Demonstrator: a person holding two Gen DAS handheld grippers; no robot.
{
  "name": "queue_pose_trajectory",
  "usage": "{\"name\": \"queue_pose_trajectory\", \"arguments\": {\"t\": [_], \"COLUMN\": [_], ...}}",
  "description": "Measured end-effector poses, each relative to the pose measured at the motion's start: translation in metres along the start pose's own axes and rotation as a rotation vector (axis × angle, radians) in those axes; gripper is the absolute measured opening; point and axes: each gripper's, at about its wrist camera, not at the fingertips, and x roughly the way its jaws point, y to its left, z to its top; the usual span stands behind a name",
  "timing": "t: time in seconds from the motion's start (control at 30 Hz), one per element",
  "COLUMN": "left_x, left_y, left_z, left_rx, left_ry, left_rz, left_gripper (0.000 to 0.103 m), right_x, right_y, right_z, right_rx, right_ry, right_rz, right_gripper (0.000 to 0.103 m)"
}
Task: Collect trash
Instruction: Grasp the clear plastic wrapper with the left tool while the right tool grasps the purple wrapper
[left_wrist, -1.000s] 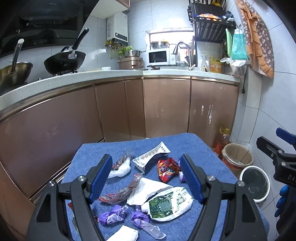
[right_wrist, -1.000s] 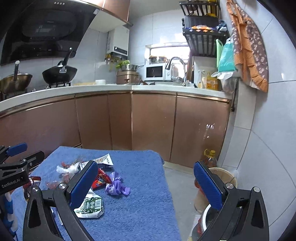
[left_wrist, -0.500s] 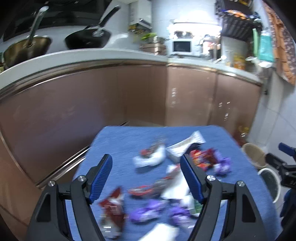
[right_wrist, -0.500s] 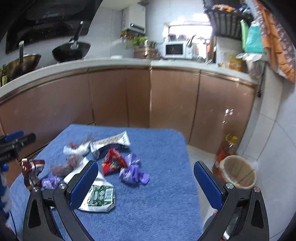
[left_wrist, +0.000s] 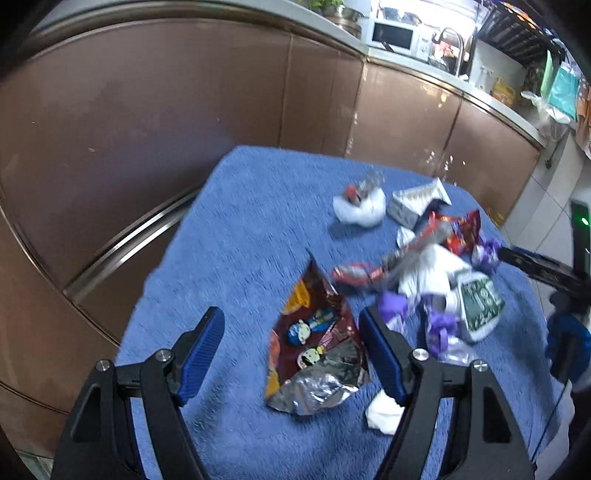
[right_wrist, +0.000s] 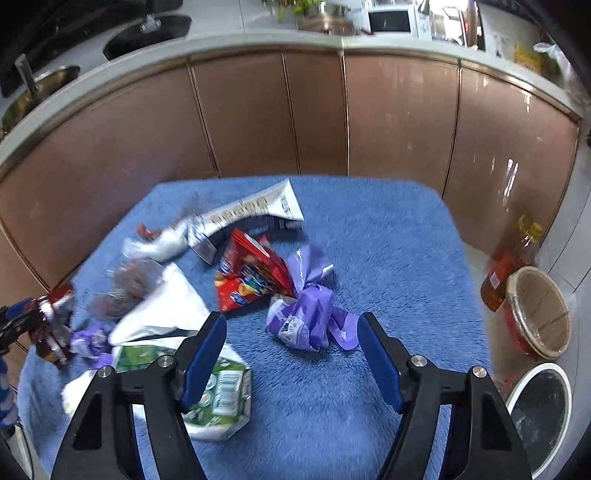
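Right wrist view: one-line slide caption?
Right gripper, closing but not yet gripping, frames a crumpled purple wrapper amid trash on the blue cloth.

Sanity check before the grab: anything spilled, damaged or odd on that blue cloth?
Only the litter: the blue fleece cloth is strewn with wrappers, including a torn-open dark red foil snack bag and a crumpled purple plastic bag. No liquid spill shows. A cooking-oil bottle stands on the floor.

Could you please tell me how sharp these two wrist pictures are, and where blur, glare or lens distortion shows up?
Left wrist view: motion blur smears the white wad and red wrappers, while the foil snack bag near the left gripper reads fairly clearly; the window washes out around the microwave. Right wrist view: milder blur on the purple bag; glare streaks the cabinet doors; the fisheye bows the counter.
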Motion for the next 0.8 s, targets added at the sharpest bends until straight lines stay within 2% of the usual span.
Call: {"name": "queue_pose_trajectory", "arguments": {"t": [0.1,0.17,0.2,0.23,0.3,0.37,0.5,0.63,0.8], "left_x": [0.006,0.010,0.014,0.019,0.026,0.028,0.027,0.025,0.015], "left_y": [-0.012,-0.017,-0.019,-0.020,-0.019,-0.017,-0.013,-0.009,-0.009], "left_z": [-0.004,-0.006,-0.006,-0.006,-0.007,-0.007,-0.007,-0.006,-0.004], "left_rx": [0.038,0.053,0.054,0.053,0.043,0.035,0.017,0.009,0.009], "left_ry": [0.018,0.029,0.038,0.054,0.077,0.078,0.074,0.069,0.048], "left_rz": [-0.005,0.004,0.003,-0.003,-0.003,0.005,0.011,0.023,0.037], "left_gripper": [0.073,0.072,0.064,0.051,0.038,0.033,0.016,0.010,0.008], "right_x": [0.017,0.024,0.026,0.029,0.032,0.031,0.025,0.006,-0.019], "right_y": [-0.003,-0.005,-0.008,-0.010,-0.012,-0.010,-0.005,0.005,0.010], "right_z": [0.000,-0.001,-0.001,-0.002,-0.004,-0.005,-0.010,-0.015,-0.020], "right_rx": [-0.001,0.001,0.004,0.008,0.014,0.006,-0.025,-0.073,-0.117], "right_ry": [0.027,0.042,0.051,0.058,0.066,0.060,0.042,0.008,-0.043], "right_rz": [-0.001,0.001,0.002,0.005,0.018,0.019,-0.010,-0.068,-0.128], "right_gripper": [0.069,0.063,0.058,0.054,0.044,0.037,0.034,0.033,0.033]}}
